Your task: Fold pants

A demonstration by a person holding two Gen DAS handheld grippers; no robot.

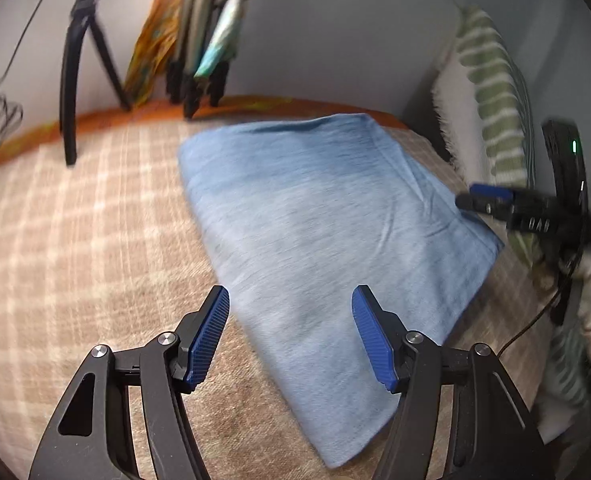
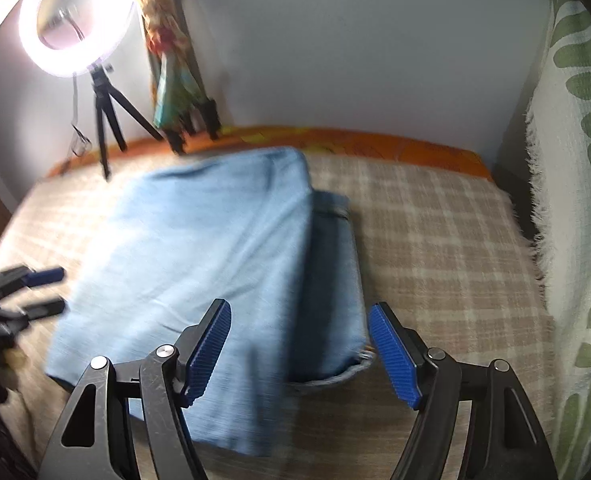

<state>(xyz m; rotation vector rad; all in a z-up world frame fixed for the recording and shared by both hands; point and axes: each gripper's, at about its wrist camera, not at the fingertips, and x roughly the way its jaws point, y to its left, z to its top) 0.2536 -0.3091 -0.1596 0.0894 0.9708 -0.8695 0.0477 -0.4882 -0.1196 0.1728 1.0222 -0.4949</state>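
Hovering over bed, left gripper released, jaws spread, nothing between pads, cloth only seen beneath the gap. Right gripper likewise released, jaws spread wide, nothing pinched, near hem corner of the cloth showing under the gap.

Seen from left wrist view: right gripper out at 3 o'clock, at far side edge of the cloth, contact not readable. Seen from right wrist view: left gripper at 9 o'clock, just beside the opposite edge.

Pants lying flat on bed, already doubled into a rough rectangle, running from 12 o'clock down to 6 o'clock in both views. Light blue denim on top; darker layer plus hem peeking out along the 3 o'clock edge in right wrist view. Few shallow creases, no bunching. Frames motion-blurred, so seams and stitching mostly unreadable.

Handling, judged: soft and limp but denim, so moderately heavy, some body, not slippery, not fragile. Stacked layers likely to slide apart if pinched on top ply only. Best hold: both end corners on one short edge, pads through all layers, lift together, carry across, lay down. Mid-panel grab likely to sag and wrinkle.

Further out: checked blanket on bed, ring light on tripod at 11 o'clock, green-patterned cloth at 3 o'clock.
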